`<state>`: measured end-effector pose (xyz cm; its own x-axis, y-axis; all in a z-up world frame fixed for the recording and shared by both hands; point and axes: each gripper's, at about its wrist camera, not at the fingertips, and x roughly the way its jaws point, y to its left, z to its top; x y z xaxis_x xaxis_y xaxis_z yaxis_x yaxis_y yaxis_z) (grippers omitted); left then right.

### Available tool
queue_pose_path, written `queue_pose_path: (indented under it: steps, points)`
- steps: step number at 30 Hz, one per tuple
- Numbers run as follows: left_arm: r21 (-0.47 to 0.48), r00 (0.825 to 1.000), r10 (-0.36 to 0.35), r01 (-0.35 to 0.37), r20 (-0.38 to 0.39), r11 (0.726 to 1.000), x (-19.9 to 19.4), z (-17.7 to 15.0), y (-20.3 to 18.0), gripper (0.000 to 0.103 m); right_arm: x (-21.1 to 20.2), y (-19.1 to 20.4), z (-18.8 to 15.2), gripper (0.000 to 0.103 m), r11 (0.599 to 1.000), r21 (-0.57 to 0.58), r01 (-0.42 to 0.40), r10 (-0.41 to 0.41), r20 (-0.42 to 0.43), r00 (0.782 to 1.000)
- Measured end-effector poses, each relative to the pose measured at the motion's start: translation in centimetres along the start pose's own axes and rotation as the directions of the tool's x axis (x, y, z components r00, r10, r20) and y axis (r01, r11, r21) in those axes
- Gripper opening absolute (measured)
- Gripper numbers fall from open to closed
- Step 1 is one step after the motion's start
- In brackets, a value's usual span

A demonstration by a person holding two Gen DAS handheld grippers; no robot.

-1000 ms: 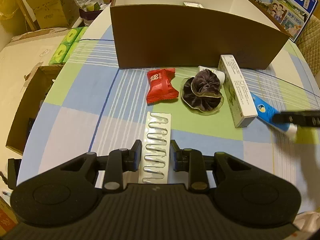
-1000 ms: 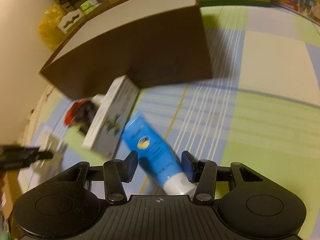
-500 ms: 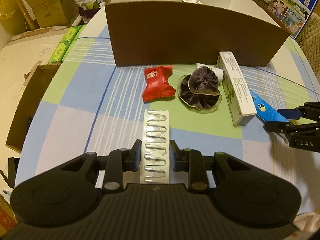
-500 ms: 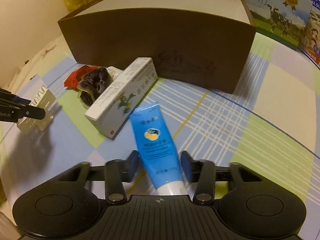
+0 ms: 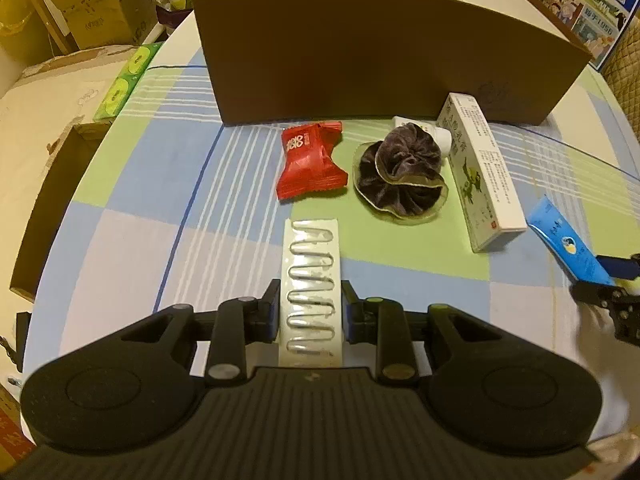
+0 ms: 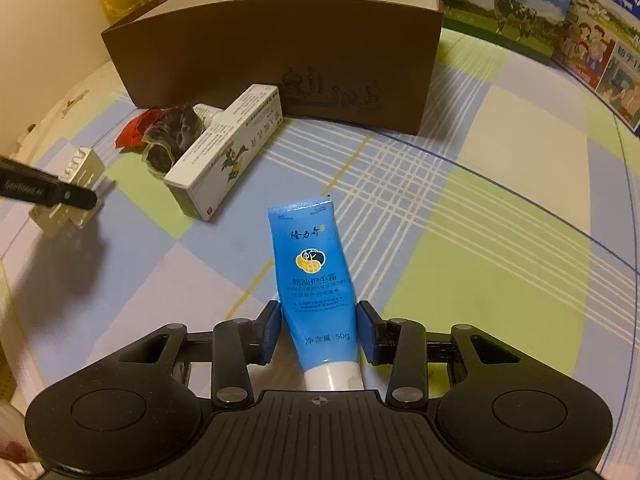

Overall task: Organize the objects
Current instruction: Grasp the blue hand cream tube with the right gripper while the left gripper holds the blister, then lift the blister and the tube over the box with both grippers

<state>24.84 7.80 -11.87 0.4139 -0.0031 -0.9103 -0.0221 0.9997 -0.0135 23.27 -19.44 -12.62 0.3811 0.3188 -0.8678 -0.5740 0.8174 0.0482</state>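
Note:
My left gripper (image 5: 310,306) is shut on a silver blister pack (image 5: 311,280), which sticks forward between the pads, a little off the checked tablecloth. My right gripper (image 6: 319,330) is shut on a blue hand-cream tube (image 6: 314,280), its white cap toward the camera. The tube also shows in the left wrist view (image 5: 568,246). On the cloth lie a red candy wrapper (image 5: 310,162), a dark scrunchie (image 5: 400,174), a small white bottle (image 5: 424,128) behind it, and a long white medicine box (image 5: 480,168). A big brown cardboard box (image 5: 380,52), open on top, stands behind them.
The round table's edge (image 5: 60,216) curves at the left, with an open carton (image 5: 52,196) and green packs (image 5: 128,80) below it. A milk carton box (image 6: 560,12) stands at the back right. The left gripper's finger shows in the right wrist view (image 6: 48,192).
The right gripper swung round to face the box, lined up with the tube and closed in on it. The left gripper kept hold of the blister pack and edged toward the box.

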Motion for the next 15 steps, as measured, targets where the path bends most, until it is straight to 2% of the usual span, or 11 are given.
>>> queue_pose_path:
  steps: [7, 15]
  points:
    - [0.023, 1.0, 0.004, -0.004, -0.011, 1.0, 0.32, 0.43, -0.65, 0.024, 0.56, 0.3, 0.43, 0.04, 1.0, -0.017, 0.014, -0.013, 0.015, 1.0]
    - [0.022, 1.0, 0.0, 0.0, -0.008, 1.0, 0.23, 0.43, -0.76, 0.024, 1.01, 0.39, 0.92, 0.039, 0.999, -0.031, 0.019, -0.018, 0.021, 1.0]
